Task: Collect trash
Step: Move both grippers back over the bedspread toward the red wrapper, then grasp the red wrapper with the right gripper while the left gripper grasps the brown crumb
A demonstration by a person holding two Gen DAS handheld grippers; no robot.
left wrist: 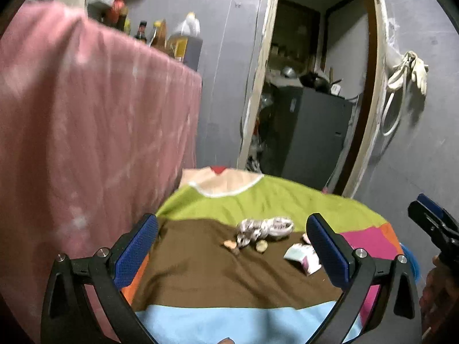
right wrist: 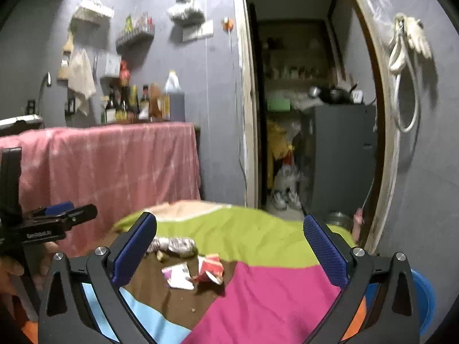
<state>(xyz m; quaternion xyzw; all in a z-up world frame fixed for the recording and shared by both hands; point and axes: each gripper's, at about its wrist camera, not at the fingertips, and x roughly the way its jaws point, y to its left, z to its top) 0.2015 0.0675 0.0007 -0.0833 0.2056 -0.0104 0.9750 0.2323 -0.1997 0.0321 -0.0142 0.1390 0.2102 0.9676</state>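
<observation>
Trash lies on a table with a patchwork cloth (left wrist: 218, 275). A crumpled silvery wrapper (left wrist: 264, 228) sits mid-table, with small food scraps (left wrist: 231, 244) beside it and a flat white and purple packet (left wrist: 304, 256) to its right. In the right wrist view I see the wrapper (right wrist: 175, 245), the packet (right wrist: 178, 278) and a crumpled red and white packet (right wrist: 210, 269). My left gripper (left wrist: 232, 253) is open and empty, above the near side of the trash. My right gripper (right wrist: 229, 253) is open and empty, above the table's right part.
A counter draped in pink cloth (right wrist: 114, 160) stands left of the table, with bottles (right wrist: 143, 103) on top. An open doorway (right wrist: 301, 114) with a dark cabinet (left wrist: 315, 132) lies behind. A blue bin (right wrist: 424, 298) sits low at the right.
</observation>
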